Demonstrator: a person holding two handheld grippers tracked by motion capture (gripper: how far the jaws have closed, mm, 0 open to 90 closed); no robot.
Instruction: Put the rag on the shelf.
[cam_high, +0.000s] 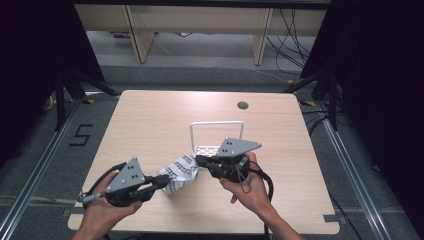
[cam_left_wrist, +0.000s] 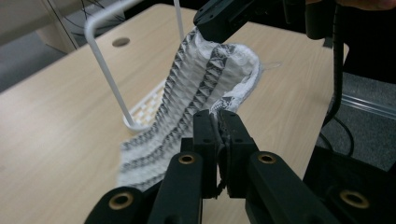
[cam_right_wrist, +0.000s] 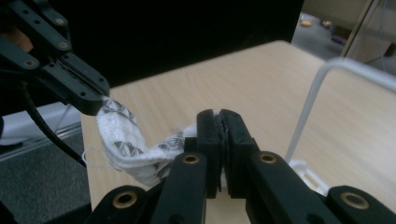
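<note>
A white cloth with black zigzag bands (cam_high: 179, 172) hangs a little above the wooden table (cam_high: 150, 125), stretched between both grippers. My left gripper (cam_high: 161, 182) is shut on its lower left edge. In the left gripper view the jaws (cam_left_wrist: 218, 116) pinch the cloth (cam_left_wrist: 205, 74), and the right gripper (cam_left_wrist: 219, 21) holds the far end. My right gripper (cam_high: 199, 160) is shut on the upper right corner. In the right gripper view its jaws (cam_right_wrist: 219, 116) clamp the cloth (cam_right_wrist: 126, 144), while the left gripper (cam_right_wrist: 88, 100) grips the other end.
A white wire rack (cam_high: 216, 135) with a tall hoop handle stands on the table just behind the cloth; its bar (cam_left_wrist: 107, 70) and post (cam_right_wrist: 308, 107) are close to the jaws. A cable hole (cam_high: 243, 105) lies at the table's far side. Dark stands flank the table.
</note>
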